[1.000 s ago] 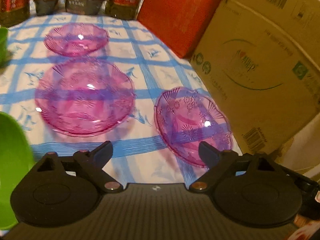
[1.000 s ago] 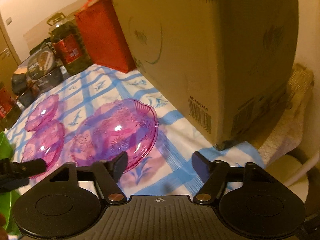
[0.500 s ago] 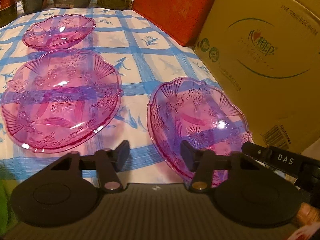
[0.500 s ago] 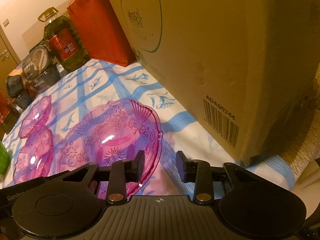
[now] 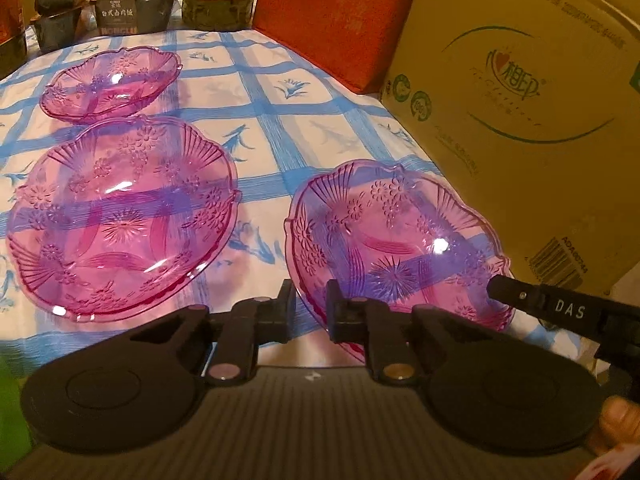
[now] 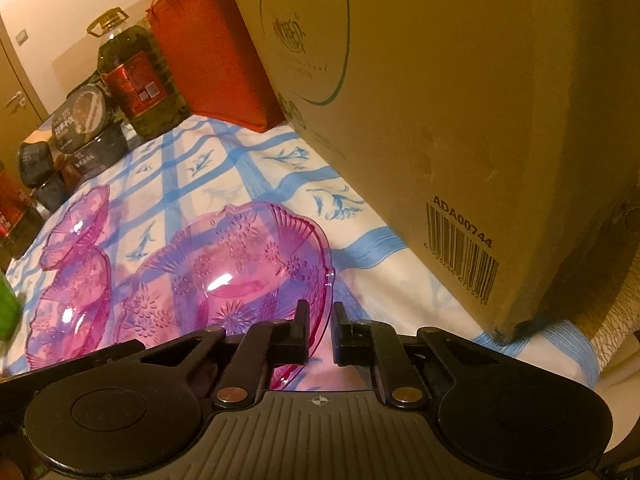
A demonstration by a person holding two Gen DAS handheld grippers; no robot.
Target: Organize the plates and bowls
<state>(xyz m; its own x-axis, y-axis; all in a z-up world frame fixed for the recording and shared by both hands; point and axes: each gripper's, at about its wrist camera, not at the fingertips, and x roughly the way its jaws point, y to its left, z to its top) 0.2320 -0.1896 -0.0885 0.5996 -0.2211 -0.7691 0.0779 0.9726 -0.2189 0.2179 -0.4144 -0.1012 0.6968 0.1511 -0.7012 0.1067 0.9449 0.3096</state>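
Three pink glass dishes lie on the blue-checked cloth. The near right plate has its left rim between the fingers of my left gripper, which is shut on it. My right gripper is shut on the same plate at its right rim. A larger pink plate lies to the left, also in the right wrist view. A small pink bowl sits behind it, also in the right wrist view.
A big cardboard box stands close on the right, also in the right wrist view. A red bag, an oil bottle and dark food tubs line the back. A green object is at the left edge.
Both grippers have moved in on the near right plate and closed on its opposite rims. The green bowl has slid out of the left view.
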